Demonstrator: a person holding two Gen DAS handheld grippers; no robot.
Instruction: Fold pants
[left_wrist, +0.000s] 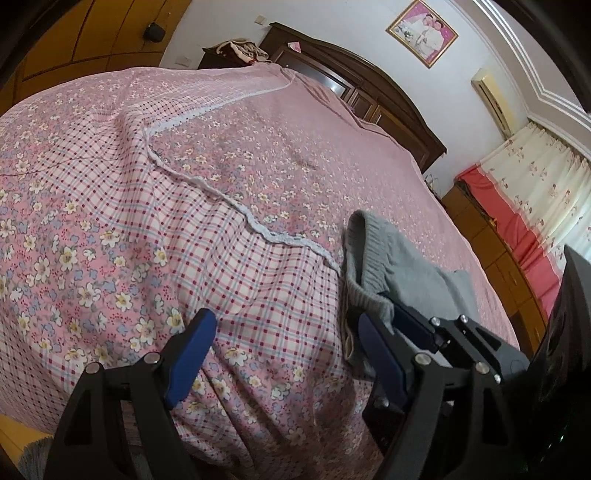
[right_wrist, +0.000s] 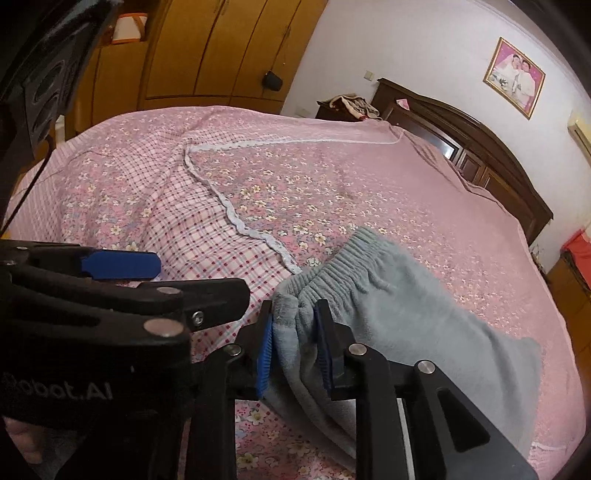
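Note:
Grey fleece pants (right_wrist: 417, 302) lie on the pink floral bedspread (right_wrist: 332, 192), waistband toward the bed's middle, legs running to the right. My right gripper (right_wrist: 295, 343) is shut on a bunched fold of the pants near the waistband. In the left wrist view the pants (left_wrist: 406, 269) show at the right, with the right gripper beside them. My left gripper (left_wrist: 291, 350) is open and empty, above the checked part of the bedspread (left_wrist: 240, 277), just left of the waistband.
A dark wooden headboard (right_wrist: 480, 147) stands at the far side of the bed. A wooden wardrobe (right_wrist: 221, 48) fills the back left. A low cabinet with red cloth and curtains (left_wrist: 517, 206) stands at the right of the bed.

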